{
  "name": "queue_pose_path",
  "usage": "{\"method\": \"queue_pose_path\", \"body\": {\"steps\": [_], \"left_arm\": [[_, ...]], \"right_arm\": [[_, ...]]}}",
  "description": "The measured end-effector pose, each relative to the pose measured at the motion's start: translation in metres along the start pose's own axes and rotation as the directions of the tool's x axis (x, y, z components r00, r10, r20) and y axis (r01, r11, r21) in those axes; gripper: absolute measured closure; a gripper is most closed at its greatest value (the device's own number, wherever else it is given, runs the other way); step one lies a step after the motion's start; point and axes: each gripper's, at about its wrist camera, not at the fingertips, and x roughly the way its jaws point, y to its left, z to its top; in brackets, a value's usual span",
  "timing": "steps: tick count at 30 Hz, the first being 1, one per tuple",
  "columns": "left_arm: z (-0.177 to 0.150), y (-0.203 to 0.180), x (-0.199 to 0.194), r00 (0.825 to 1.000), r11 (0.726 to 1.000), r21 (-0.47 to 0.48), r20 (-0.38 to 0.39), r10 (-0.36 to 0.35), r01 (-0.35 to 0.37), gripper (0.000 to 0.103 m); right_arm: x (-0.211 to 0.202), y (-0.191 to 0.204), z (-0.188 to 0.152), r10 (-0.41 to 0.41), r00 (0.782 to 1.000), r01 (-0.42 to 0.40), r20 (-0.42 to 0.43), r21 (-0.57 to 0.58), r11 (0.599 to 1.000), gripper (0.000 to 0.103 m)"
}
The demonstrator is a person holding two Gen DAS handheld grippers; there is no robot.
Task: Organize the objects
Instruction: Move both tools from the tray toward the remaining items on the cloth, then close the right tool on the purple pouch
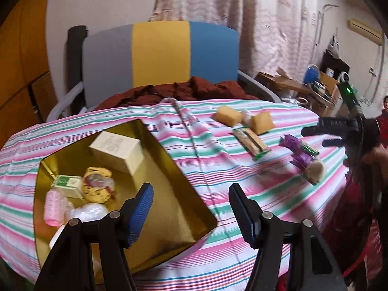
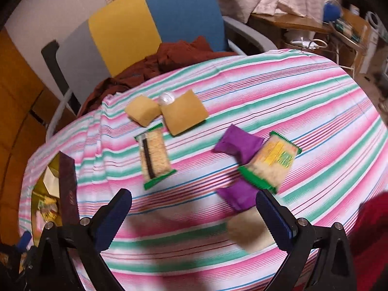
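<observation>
- The right gripper [image 2: 194, 218] hung wide open and empty low over the striped tablecloth [image 2: 303, 101]; a pale round snack [image 2: 249, 232] lay just inside its right finger, blurred, so I could not tell whether pad and snack touched.
- The left gripper [image 1: 191, 211] was likewise spread wide with nothing between its blue pads, poised over the near corner of the gold tin [image 1: 169, 174].
- Inside the tin sat a cream box [image 1: 116, 152], a wrapped cookie [image 1: 97, 184], a small green-and-white box [image 1: 68, 184] and a pink item [image 1: 53, 208], so sorting seemed partly done.
- Judged from this, the step in hand was taking the pale snack: centre it between the fingers first, come down level, and close gently, since it looked soft and crushable.
- Just beyond lay two purple packets [image 2: 237, 145] with a green-edged cracker pack [image 2: 274, 162] between them, touching both; a careless sweep could drag these along.
- Farther off were a sandwich-cracker pack [image 2: 154, 157] and two yellow sponge cakes [image 2: 181, 114] with a small clear cup [image 2: 166, 98] between them.
- Behind the table stood a chair [image 2: 150, 21] draped in rust-red cloth [image 2: 169, 58].
</observation>
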Motion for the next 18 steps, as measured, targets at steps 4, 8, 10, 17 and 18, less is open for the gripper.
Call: {"method": "queue_pose_path", "body": {"steps": [4,8,10,17,18], "left_arm": [[0.002,-0.010,0.006,0.999,0.999,0.015,-0.009,-0.032,0.032,0.037],[0.004,-0.017,0.013,0.998,0.998,0.025,-0.031,-0.053,0.054,0.037],[0.004,-0.019,0.019,0.997,0.998,0.029,-0.046,-0.060,0.061,0.037],[0.009,-0.025,0.031,0.993,0.995,0.031,-0.072,-0.094,0.097,0.037],[0.009,-0.026,0.033,0.992,0.994,0.032,-0.074,-0.098,0.100,0.037]], "right_arm": [[0.006,-0.016,0.021,-0.013,0.999,0.011,-0.045,-0.042,0.999,0.000],[0.024,-0.017,0.042,-0.082,0.994,0.070,-0.070,-0.155,0.985,0.000],[0.038,-0.011,0.049,-0.100,0.991,0.075,-0.084,-0.268,0.961,0.000],[0.084,-0.001,0.057,-0.218,0.968,0.134,-0.128,-0.471,0.872,0.004],[0.090,0.000,0.057,-0.231,0.963,0.136,-0.139,-0.490,0.861,0.005]]}}
